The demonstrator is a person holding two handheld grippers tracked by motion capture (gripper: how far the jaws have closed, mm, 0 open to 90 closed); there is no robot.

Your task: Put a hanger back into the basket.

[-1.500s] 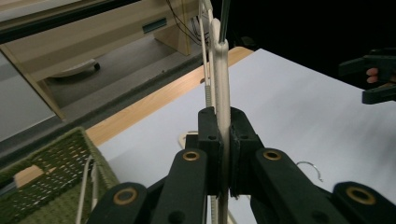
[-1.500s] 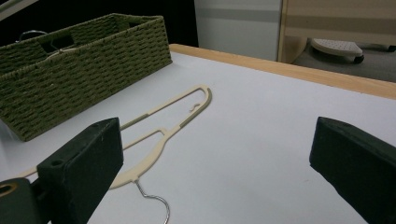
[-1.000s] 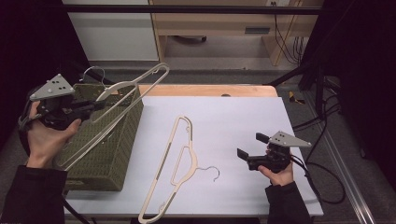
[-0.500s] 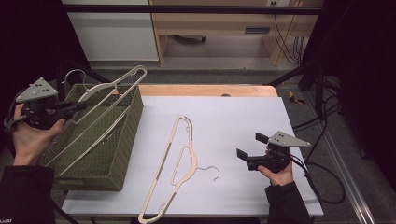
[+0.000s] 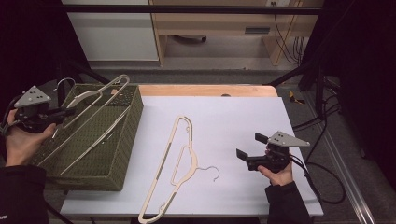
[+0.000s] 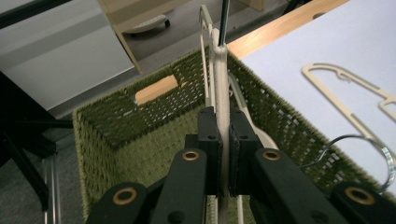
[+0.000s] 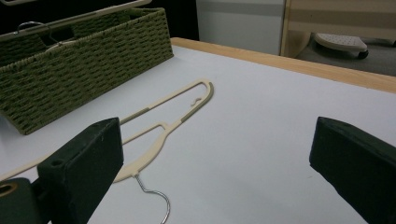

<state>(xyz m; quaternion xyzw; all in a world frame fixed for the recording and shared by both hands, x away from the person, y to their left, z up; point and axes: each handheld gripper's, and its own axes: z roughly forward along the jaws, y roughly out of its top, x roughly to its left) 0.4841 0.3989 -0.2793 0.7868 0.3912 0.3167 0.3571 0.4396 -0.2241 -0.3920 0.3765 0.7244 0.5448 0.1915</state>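
- Your left gripper (image 5: 63, 112) is at the left end of the green basket (image 5: 119, 154). Its fingers (image 6: 209, 140) are squeezed tight on a cream hanger (image 5: 88, 98).
- That hanger leans over the basket. One end is inside it, and the other end sticks up past the far rim.
- Your right gripper (image 5: 247, 151) sits low over the desk (image 5: 243, 116) on the right. Its fingers (image 7: 84, 163) are wide apart and hold nothing.
- A second cream hanger (image 5: 175, 163) lies flat on the desk between the basket and your right gripper.
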